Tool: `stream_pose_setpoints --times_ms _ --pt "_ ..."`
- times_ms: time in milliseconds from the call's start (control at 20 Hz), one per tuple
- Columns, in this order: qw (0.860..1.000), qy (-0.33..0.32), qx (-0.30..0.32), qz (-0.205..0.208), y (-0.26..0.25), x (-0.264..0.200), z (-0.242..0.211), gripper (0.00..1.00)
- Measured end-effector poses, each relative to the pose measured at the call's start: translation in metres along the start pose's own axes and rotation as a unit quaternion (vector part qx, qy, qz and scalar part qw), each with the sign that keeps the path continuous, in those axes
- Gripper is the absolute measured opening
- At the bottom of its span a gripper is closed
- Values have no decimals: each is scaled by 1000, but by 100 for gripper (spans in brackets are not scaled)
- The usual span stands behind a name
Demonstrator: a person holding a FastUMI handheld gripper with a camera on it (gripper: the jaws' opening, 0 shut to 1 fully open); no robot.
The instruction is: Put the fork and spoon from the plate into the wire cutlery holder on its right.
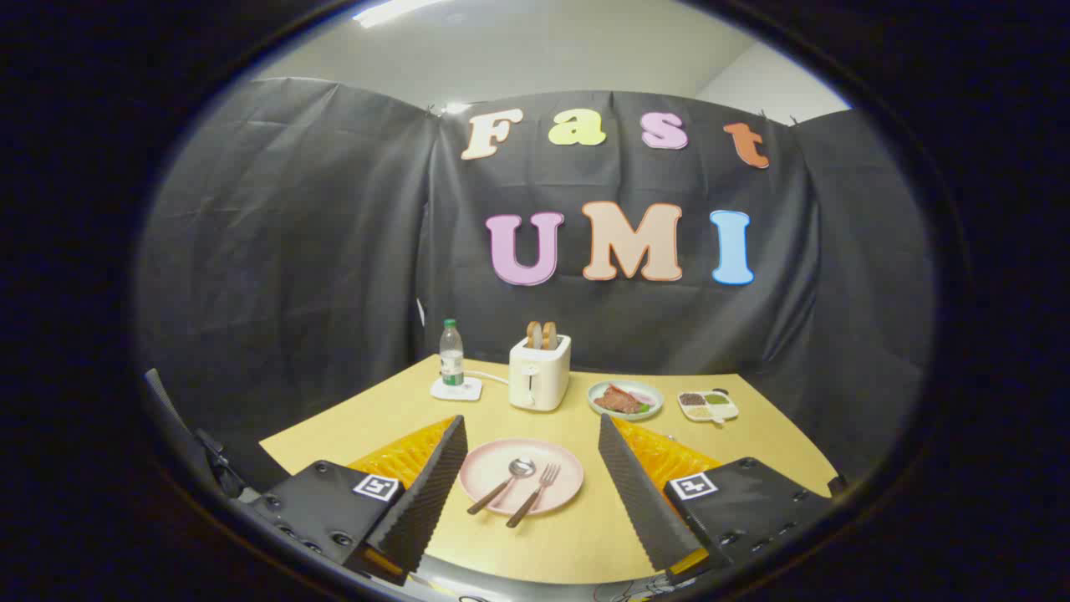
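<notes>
Above the plate point(560, 493) we are hovering the gripper point(531, 493) wide open, empty; next, closing on the spoon point(506, 481) or fork point(535, 493).

The gripper point(528, 489), seen at the bottom of the frame, has two wedge-shaped fingers whose inner faces are ribbed with fine ridges. Behind each finger sits a flat dark block with rounded corners, dotted with round screw heads along its edges. Each block carries a small square white tag printed with a black pattern, one at lower left and one at lower right. The jaws stand wide apart, with nothing pressed between them. At far lower left a dark angled bracket rises beside the left block.
</notes>
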State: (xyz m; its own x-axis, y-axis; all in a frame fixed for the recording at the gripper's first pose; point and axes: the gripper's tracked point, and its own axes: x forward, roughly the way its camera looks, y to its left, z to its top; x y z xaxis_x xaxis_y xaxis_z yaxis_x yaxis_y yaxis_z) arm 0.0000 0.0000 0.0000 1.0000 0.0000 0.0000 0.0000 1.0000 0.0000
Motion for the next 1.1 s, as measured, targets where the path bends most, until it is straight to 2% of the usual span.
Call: stream_pose_setpoints --times_ms 550,1100 --pt "999 40 -24 9 17 12 -42 100" --pt "996 77 -3 -38 14 43 -74 100"
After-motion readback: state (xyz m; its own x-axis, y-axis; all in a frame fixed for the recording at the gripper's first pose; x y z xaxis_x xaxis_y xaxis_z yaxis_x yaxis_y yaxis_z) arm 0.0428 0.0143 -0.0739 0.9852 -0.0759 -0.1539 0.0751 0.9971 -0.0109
